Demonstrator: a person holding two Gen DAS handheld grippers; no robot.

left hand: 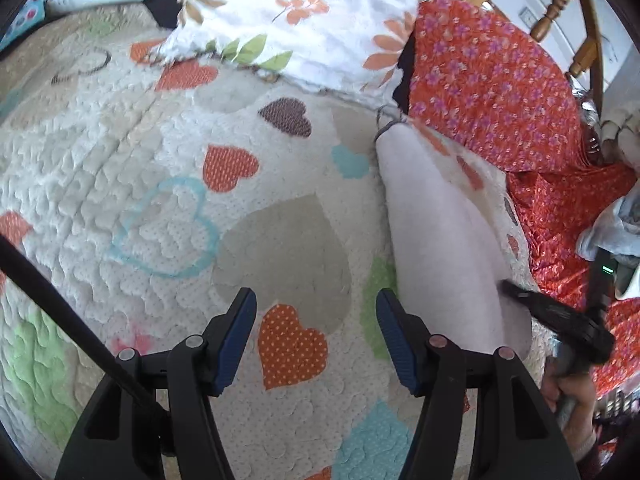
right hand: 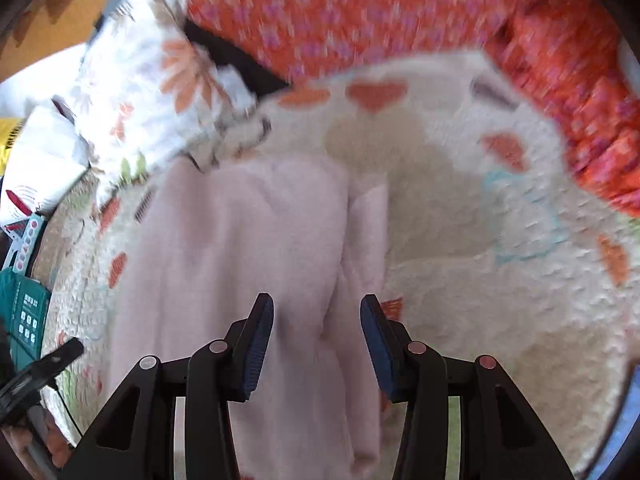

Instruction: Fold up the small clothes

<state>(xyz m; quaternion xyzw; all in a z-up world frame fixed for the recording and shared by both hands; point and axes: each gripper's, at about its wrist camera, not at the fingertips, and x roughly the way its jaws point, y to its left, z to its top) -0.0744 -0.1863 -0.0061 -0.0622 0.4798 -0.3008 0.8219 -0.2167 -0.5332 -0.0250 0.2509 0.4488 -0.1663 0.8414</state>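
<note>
The left gripper (left hand: 316, 332) is being held above the quilt (left hand: 120, 152) with its jaws apart and nothing between them; an orange heart patch (left hand: 290, 344) is being framed in the gap. The pink cloth (left hand: 436, 240) is being seen to the right of that gripper, lying on the quilt as a long folded strip running from near to far. At its near right edge the right gripper (left hand: 560, 320) is being seen from the side as a dark, blurred shape, so its contact with the cloth cannot be told there.

In the right wrist view, the right gripper (right hand: 317, 344) is being held over the pink cloth (right hand: 240, 248) with its jaws apart and nothing clamped. The cloth is lying flat beneath and ahead of it, with a folded edge running lengthwise just under the gap. The view is being blurred. A white floral pillow (left hand: 288, 12) is lying at the far edge of the quilt, and an orange flowered fabric (left hand: 488, 80) is being draped at the far right, beside a wooden chair (left hand: 568, 12).
</note>
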